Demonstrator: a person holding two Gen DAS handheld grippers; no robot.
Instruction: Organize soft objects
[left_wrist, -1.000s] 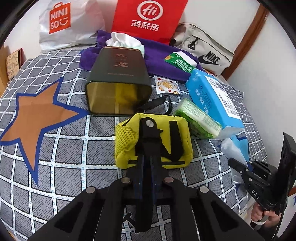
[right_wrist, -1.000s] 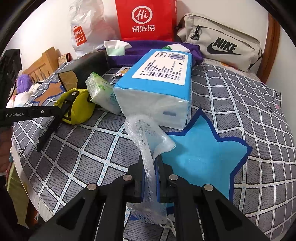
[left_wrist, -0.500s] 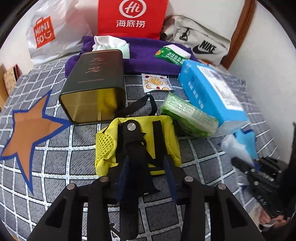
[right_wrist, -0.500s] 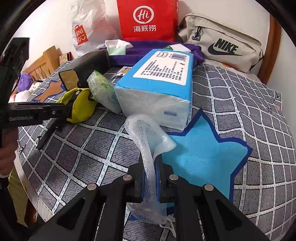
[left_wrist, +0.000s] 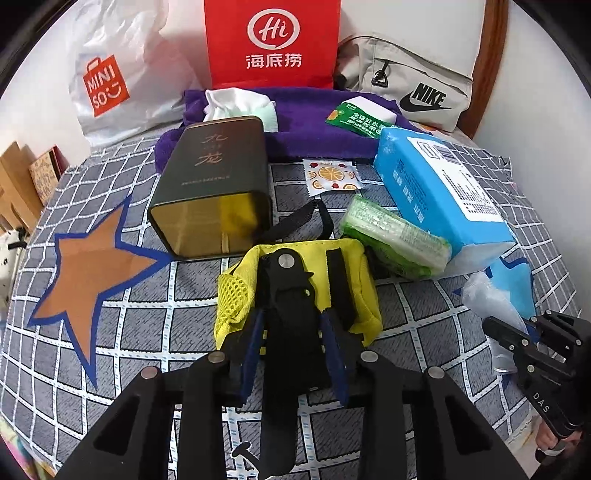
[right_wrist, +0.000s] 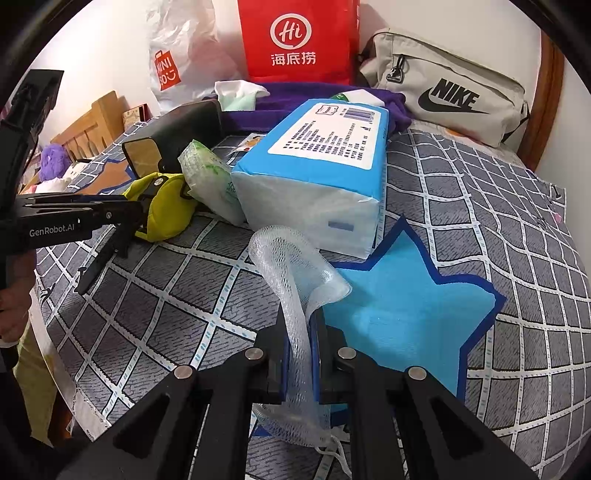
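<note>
While my right gripper (right_wrist: 300, 354) pinches the white foam mesh sleeve (right_wrist: 295, 280), my left gripper (left_wrist: 293, 354) is closing around the yellow fabric pouch's (left_wrist: 343, 280) black buckle strap (left_wrist: 284, 295); I should clamp it squarely.

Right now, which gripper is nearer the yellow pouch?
Left. The left gripper sits over the yellow pouch, closing around its black clip. The right gripper is well off to the side, shut on white mesh.

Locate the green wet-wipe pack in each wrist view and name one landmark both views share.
Left wrist view: green wet-wipe pack right of centre, between yellow pouch and blue tissue pack.
Right wrist view: left of centre, leaning against the blue tissue pack.
Shared landmark: red paper bag.
</note>
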